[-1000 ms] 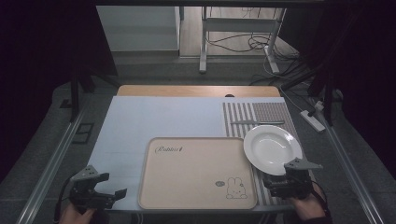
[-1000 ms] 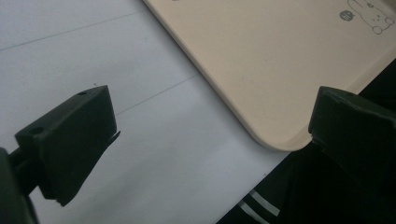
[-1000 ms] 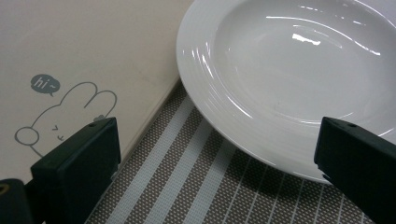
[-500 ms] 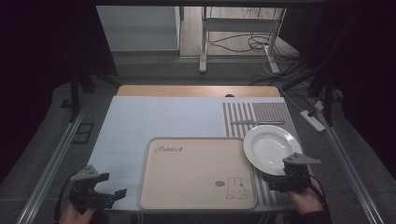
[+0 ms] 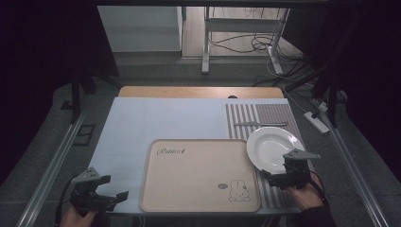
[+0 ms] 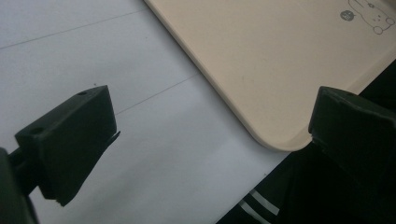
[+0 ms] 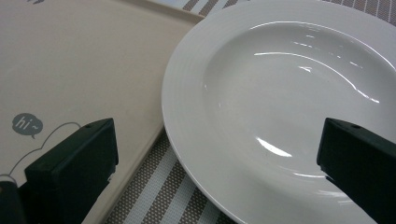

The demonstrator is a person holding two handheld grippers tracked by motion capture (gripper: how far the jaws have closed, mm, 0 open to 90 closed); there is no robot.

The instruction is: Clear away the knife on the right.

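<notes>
At the near right corner of the desk [image 5: 156, 118], my right hand-held gripper [image 5: 276, 178] hangs over the near rim of the white plate [image 5: 272, 146], jaws spread wide and gripping nothing. Seen from the right gripper view, the plate [image 7: 280, 107] lies flat between those jaws on the striped placemat [image 7: 159, 196], its left rim just beside, perhaps slightly overlapping, the edge of the beige rabbit tray [image 7: 79, 60]. My left hand-held gripper [image 5: 111, 198] waits at the near left, also wide open and empty, with the tray's near left corner [image 6: 261, 70] ahead of it in the left gripper view. I judge the work barely begun: the plate has not yet been gripped or lifted, and the tray [image 5: 198, 172] carries nothing. What looks like a piece of cutlery [image 5: 260, 124] lies on the placemat beyond the plate, untouched. Closing on the rim comes first; every later step remains to be done.
</notes>
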